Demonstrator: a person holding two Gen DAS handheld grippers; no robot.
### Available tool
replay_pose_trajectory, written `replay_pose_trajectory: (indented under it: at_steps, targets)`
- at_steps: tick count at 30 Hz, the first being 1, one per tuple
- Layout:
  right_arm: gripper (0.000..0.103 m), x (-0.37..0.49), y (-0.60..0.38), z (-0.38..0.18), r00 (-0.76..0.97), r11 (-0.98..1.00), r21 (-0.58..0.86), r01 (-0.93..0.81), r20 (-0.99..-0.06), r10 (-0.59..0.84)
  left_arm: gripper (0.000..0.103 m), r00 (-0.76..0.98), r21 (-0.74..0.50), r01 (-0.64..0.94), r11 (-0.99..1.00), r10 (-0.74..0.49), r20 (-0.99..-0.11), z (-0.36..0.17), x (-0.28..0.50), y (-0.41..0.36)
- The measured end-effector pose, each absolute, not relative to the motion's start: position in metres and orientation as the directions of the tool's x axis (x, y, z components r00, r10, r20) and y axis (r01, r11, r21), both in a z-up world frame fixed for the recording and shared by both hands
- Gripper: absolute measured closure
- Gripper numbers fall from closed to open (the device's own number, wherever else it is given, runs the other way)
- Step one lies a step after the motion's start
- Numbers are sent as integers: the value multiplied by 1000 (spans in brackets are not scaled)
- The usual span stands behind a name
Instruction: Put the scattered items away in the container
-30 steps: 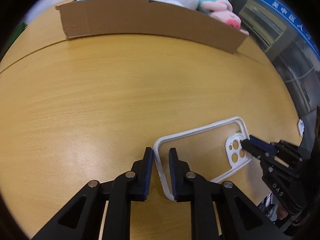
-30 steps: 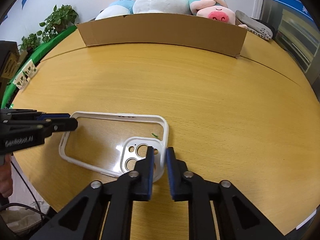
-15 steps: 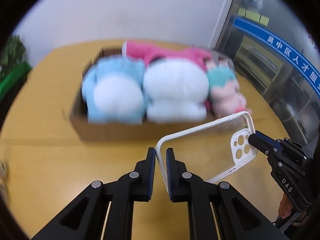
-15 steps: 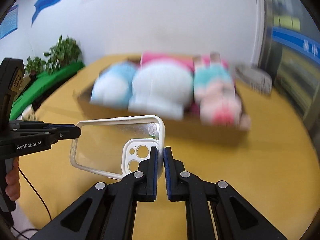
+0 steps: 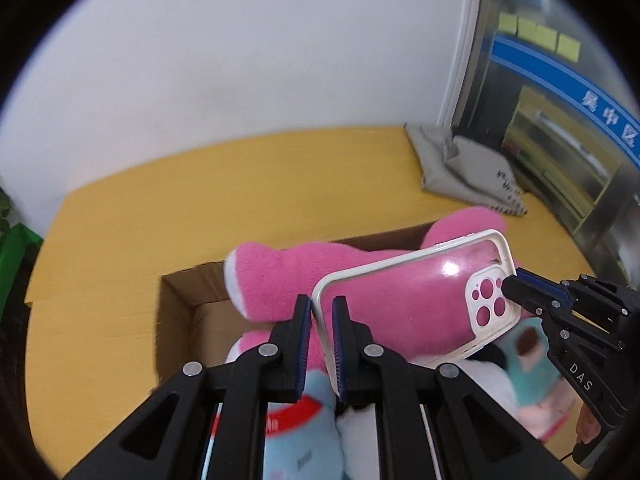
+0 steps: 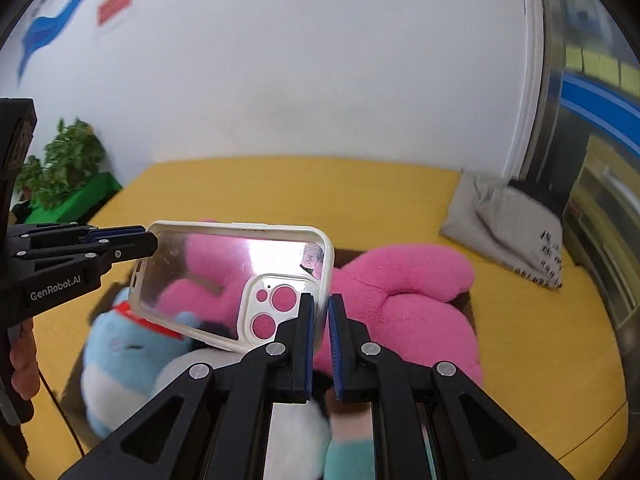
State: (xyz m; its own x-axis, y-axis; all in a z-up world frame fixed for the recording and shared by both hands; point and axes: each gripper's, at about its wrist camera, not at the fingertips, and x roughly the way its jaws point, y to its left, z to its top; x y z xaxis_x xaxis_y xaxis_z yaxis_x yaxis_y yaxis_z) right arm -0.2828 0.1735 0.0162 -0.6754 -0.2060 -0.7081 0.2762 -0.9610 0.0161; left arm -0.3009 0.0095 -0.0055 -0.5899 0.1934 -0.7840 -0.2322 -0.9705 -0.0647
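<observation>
A clear phone case with a white rim (image 5: 412,296) (image 6: 224,276) is held in the air above the cardboard box (image 5: 188,300). My left gripper (image 5: 321,316) is shut on the case's plain short end. My right gripper (image 6: 319,314) is shut on the edge at the camera-cutout corner. Each gripper shows in the other's view, the right one in the left wrist view (image 5: 516,282), the left one in the right wrist view (image 6: 150,240). Under the case lies a pink plush (image 5: 280,280) (image 6: 400,300), with a blue plush (image 6: 120,360) and a white plush (image 6: 292,428) nearer me.
The box stands on a yellow wooden table (image 5: 200,188) (image 6: 520,340). A folded grey cloth bag (image 5: 460,168) (image 6: 508,224) lies on the table behind the box at the right. A white wall is behind, a green plant (image 6: 64,164) at the left.
Both grippers lifted the phone case off the table and carried it forward over the box. The plush toys are now directly below it.
</observation>
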Motion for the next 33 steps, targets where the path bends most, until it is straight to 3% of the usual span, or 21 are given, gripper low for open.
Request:
replay_pose_trajectory:
  at_steps: [6, 8, 9, 10, 11, 13, 15, 16, 21, 28, 33]
  targets:
    - [93, -303, 177, -32, -600, -972, 8, 235, -786, -152, 93, -495, -57, -250, -966, 178, -851, -62, -324, 24]
    - [72, -300, 177, -27, -597, -966, 17, 260, -783, -174, 89, -503, -78, -250, -965, 198, -842, -58, -319, 22]
    - [38, -296, 179, -24, -599, -963, 26, 270, -778, -189, 87, -505, -96, -250, -963, 214, -836, -54, -315, 19]
    - [13, -290, 182, -17, -615, -961, 39, 273, -761, -206, 86, -517, -107, -245, -964, 223, -826, -47, -307, 15]
    - [8, -284, 185, -9, -638, -961, 52, 272, -737, -221, 83, -531, -103, -237, -966, 218, -819, -41, -301, 10]
    - [4, -260, 197, 14, -681, -955, 97, 282, -681, -270, 67, -570, -81, -217, -973, 193, -799, -25, -275, -1]
    - [1, -233, 211, 28, -684, -932, 150, 329, -643, -345, 34, -607, -70, -188, -980, 172, -776, -13, -239, -19]
    - [0, -218, 218, 30, -686, -925, 158, 345, -631, -363, 31, -623, -66, -174, -982, 162, -765, -8, -220, -28]
    - [0, -148, 260, 8, -716, -935, 83, 345, -621, -319, 29, -612, -69, -130, -989, 135, -780, -35, -130, -72]
    - [1, -155, 283, -66, -616, -966, 100, 239, -753, -231, 31, -534, -97, -116, -988, 145, -833, -86, -99, -76]
    - [3, -139, 268, -74, -625, -971, -18, 237, -768, -139, 31, -540, -84, -87, -993, 117, -833, -88, -85, -73]
